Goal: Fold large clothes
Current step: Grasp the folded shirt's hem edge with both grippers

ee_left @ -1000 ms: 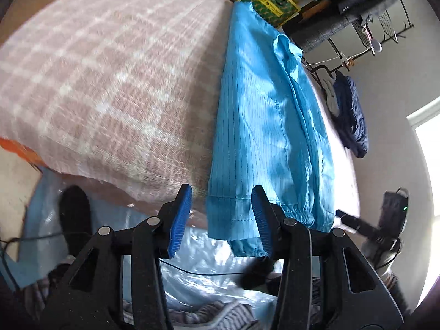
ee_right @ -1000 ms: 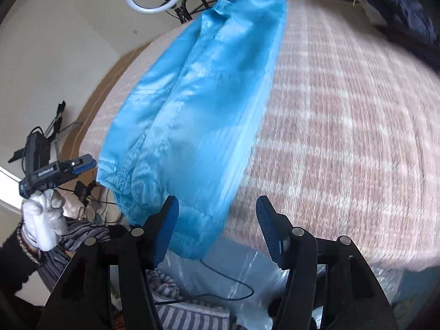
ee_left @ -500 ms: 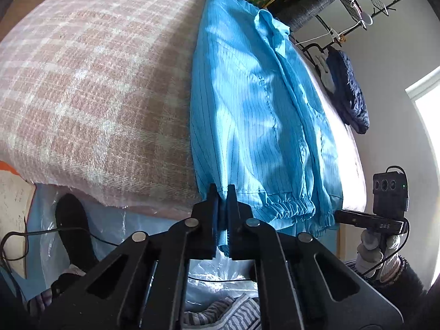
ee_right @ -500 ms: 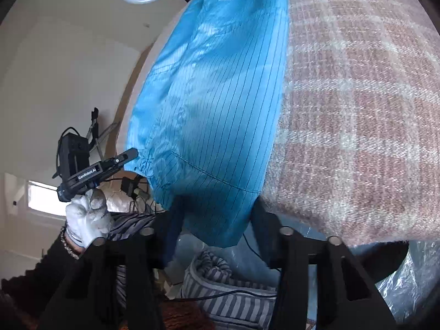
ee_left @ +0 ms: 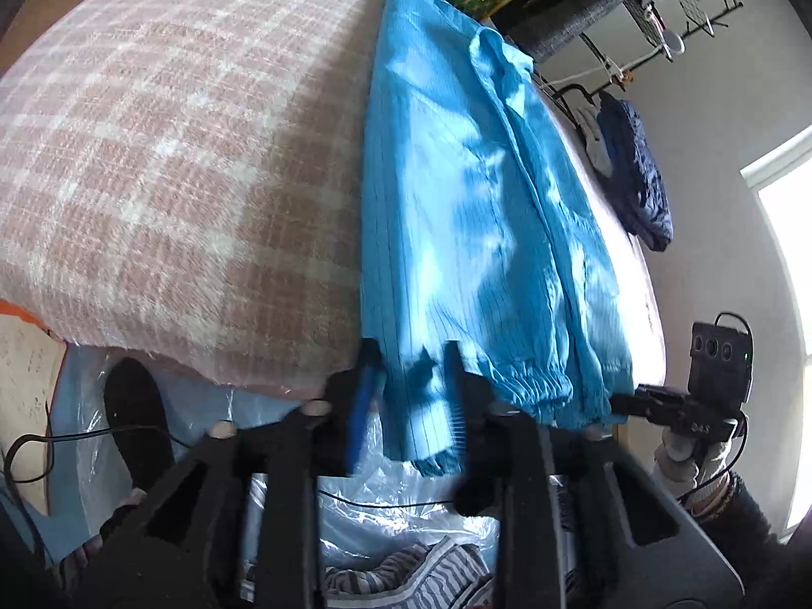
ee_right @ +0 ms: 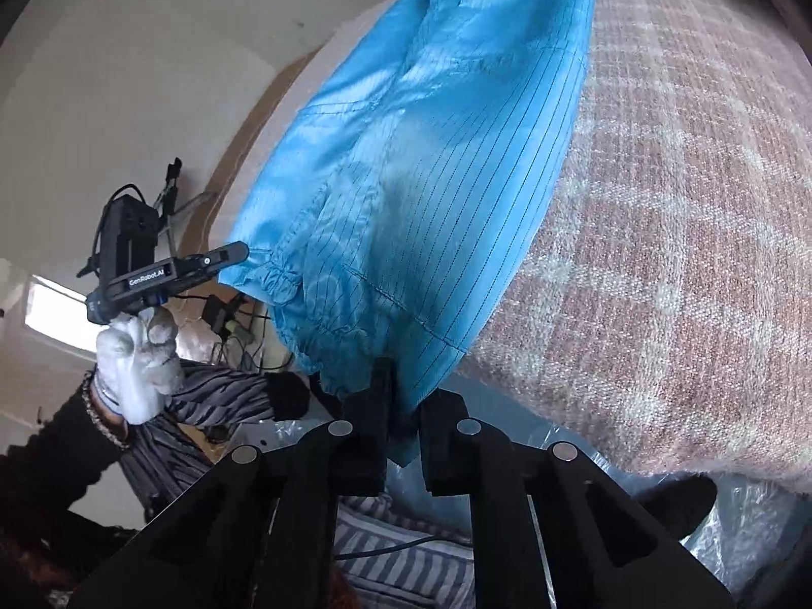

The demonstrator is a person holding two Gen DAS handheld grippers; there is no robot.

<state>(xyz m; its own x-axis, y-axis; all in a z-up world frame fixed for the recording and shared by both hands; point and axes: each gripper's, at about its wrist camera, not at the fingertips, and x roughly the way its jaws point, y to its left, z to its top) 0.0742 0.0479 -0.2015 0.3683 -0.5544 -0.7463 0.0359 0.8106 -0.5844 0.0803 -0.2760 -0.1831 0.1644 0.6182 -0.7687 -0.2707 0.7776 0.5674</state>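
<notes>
Bed (ee_left: 167,162): covered by a fuzzy pink-and-white plaid blanket. Garment (ee_left: 457,213): glossy blue fabric with thin dark pinstripes and gathered elastic cuffs, laid lengthwise on the bed, its hem hanging over the near edge. Left tool (ee_left: 408,396): jaws opening, blurred, hem corner between the blue ribbed pads, not clamped. Right tool (ee_right: 403,426): jaws closing, black pads pinching the other hem corner. Left tool body reads "GenRobot.AI".
</notes>
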